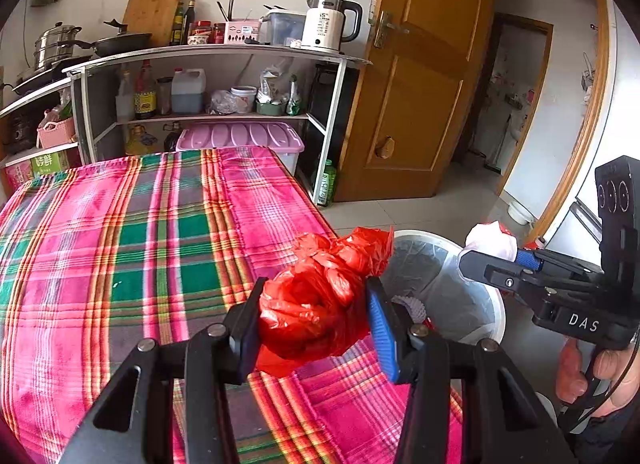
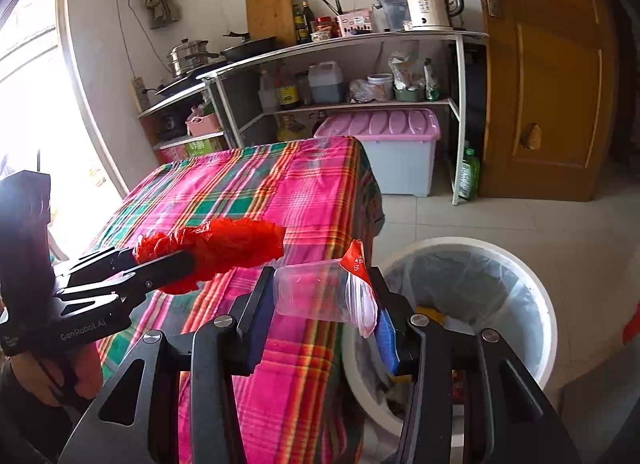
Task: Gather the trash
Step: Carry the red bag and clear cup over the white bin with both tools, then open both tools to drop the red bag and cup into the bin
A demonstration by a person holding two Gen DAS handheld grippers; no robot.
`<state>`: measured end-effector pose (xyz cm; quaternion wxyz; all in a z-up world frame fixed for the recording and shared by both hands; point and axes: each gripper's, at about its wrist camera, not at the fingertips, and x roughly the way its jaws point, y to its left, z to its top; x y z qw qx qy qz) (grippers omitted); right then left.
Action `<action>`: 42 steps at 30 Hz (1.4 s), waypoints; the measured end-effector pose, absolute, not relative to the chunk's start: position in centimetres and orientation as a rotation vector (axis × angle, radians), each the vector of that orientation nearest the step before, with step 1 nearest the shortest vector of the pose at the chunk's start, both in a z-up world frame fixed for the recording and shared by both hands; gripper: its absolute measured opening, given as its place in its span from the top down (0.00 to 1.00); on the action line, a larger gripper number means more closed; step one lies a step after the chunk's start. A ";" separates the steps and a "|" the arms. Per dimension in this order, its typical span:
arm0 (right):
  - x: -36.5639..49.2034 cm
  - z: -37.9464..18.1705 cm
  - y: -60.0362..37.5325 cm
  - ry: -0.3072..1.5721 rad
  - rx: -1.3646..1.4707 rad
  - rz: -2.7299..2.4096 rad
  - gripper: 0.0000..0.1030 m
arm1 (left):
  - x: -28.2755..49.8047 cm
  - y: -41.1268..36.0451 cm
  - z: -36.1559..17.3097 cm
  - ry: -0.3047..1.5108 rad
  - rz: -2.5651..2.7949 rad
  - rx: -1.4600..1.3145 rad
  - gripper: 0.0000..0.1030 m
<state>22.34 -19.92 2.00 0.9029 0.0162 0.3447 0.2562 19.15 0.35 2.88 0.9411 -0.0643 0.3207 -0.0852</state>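
My left gripper (image 1: 314, 314) is shut on a crumpled red plastic bag (image 1: 320, 304) and holds it above the right edge of the table with the plaid cloth (image 1: 140, 244). The bag also shows in the right wrist view (image 2: 224, 246). My right gripper (image 2: 320, 300) is shut on a clear plastic cup (image 2: 316, 292) lying sideways between the pads, with a red-and-white wrapper at its mouth. It hangs at the table corner, just left of a white trash bin (image 2: 532, 288) with a clear liner. The bin also shows in the left wrist view (image 1: 452, 288).
A metal shelf unit (image 1: 224, 60) with a kettle (image 1: 326, 24), pots, bottles and a pink-lidded storage box (image 1: 240, 136) stands behind the table. A wooden door (image 1: 420, 76) is to the right, open onto a tiled floor. The bin holds some trash.
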 end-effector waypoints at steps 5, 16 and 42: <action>23.0 1.1 -22.7 0.725 0.064 0.479 0.56 | 20.5 -2.5 2.6 0.668 -0.220 -0.113 0.52; 24.5 -1.3 -27.1 0.774 0.106 0.381 0.56 | 23.5 -7.2 0.9 0.718 -0.296 -0.088 0.52; 25.4 -4.4 -30.3 0.841 0.153 0.297 0.48 | 26.7 -11.0 -1.8 0.831 -0.392 -0.119 0.45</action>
